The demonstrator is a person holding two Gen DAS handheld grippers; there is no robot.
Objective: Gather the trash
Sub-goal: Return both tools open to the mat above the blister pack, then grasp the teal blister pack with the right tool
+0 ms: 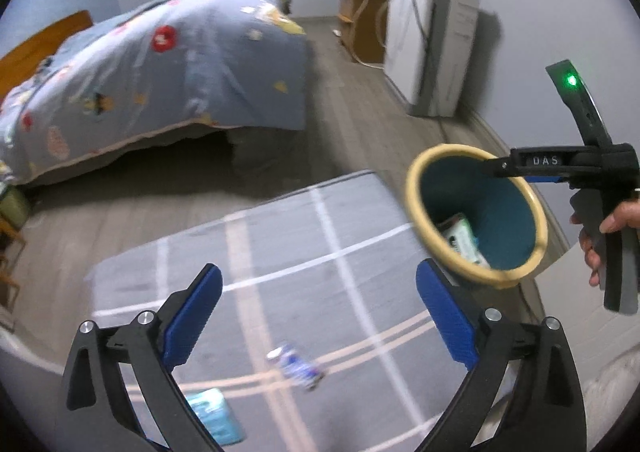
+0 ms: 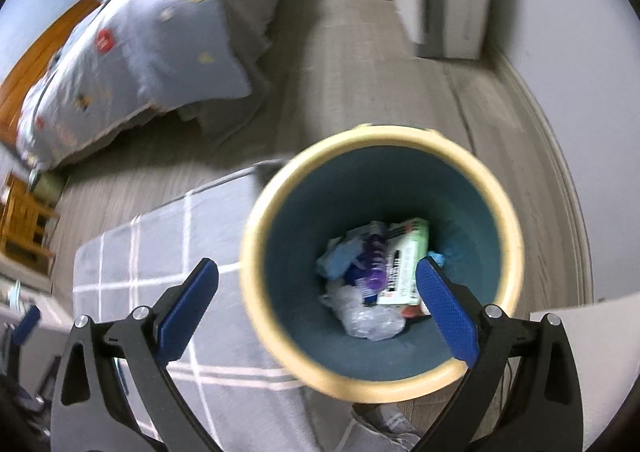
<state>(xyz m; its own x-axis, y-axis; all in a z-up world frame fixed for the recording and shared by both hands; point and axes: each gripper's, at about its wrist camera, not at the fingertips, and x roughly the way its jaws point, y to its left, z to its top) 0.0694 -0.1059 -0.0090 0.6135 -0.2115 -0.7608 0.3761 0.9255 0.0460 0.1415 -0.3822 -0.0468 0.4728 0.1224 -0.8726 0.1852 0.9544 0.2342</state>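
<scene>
Bin (image 2: 384, 140) mouth seemingly clear; trash (image 2: 372, 276) lies deep.

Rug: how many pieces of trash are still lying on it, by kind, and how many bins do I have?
Can: 1, lying on its side on the rug
Light blue packet: 1, nearer the left gripper
Bin: 1, off the rug's corner, trash already inside
Total: 2 pieces left, 1 bin

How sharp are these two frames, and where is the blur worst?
Left wrist view: rug and the can on it smeared by motion, the tool's blue pads crisp, fisheye bending at the edges. Right wrist view: bin rim and bed blurred, trash inside the bin fairly readable.
</scene>
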